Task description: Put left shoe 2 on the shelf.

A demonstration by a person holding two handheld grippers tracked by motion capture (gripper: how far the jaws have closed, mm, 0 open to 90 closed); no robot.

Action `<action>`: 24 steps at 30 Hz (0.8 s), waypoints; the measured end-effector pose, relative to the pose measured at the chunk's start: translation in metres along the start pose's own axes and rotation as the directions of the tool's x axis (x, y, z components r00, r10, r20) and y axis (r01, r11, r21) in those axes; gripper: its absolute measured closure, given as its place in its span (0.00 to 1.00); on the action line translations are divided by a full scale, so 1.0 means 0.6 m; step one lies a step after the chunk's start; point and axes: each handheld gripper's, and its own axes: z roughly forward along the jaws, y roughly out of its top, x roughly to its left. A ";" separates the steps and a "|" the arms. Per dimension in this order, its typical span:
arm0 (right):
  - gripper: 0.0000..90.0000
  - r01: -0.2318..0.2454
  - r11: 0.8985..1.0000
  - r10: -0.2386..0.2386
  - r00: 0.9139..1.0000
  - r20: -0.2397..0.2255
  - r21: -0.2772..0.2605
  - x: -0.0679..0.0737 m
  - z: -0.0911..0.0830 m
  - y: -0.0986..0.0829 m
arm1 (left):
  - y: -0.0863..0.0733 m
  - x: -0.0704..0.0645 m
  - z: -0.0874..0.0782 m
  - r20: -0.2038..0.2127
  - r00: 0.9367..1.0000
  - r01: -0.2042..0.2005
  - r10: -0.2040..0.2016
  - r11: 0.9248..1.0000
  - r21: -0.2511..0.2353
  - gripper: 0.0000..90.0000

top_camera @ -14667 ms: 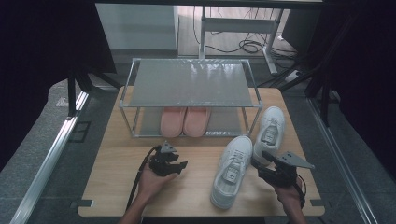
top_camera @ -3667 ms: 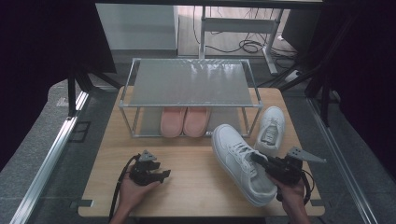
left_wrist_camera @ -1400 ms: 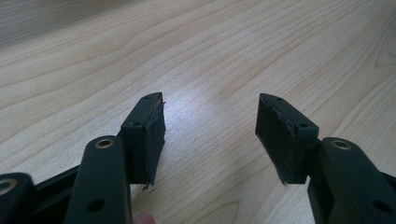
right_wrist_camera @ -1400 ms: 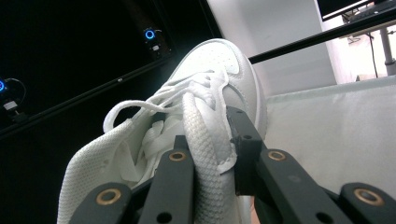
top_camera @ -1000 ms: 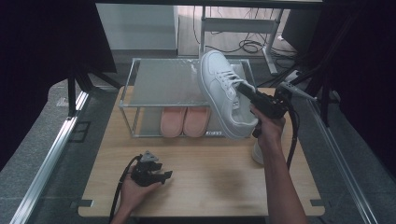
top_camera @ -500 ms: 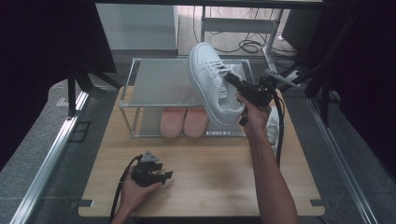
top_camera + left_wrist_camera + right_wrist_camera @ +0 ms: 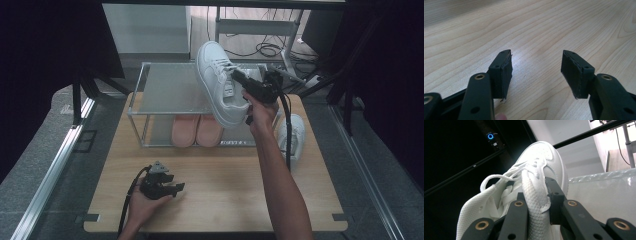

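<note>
Wooden table (image 7: 235,200) holds a small metal rack (image 7: 170,87) with pink slippers (image 7: 196,131) under it. Right gripper (image 7: 250,89) pinches the white shoe (image 7: 219,87) by its tongue, up over the rack top. Next I think it must go down flat there. Left gripper (image 7: 536,72) rests open on the table, holding nothing

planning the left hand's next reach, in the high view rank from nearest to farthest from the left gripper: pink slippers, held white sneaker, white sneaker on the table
Measured from the left gripper, near the table's front:
1. pink slippers, under the rack, ahead of it.
2. held white sneaker, raised over the rack top in the right gripper.
3. white sneaker on the table, at the far right, beyond the person's forearm.
</note>
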 end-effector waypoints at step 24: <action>0.89 -0.050 0.998 0.047 0.996 0.069 0.037 0.011 0.126 0.013 | 0.001 -0.003 0.002 0.022 1.000 -0.003 0.003 1.000 -0.005 0.48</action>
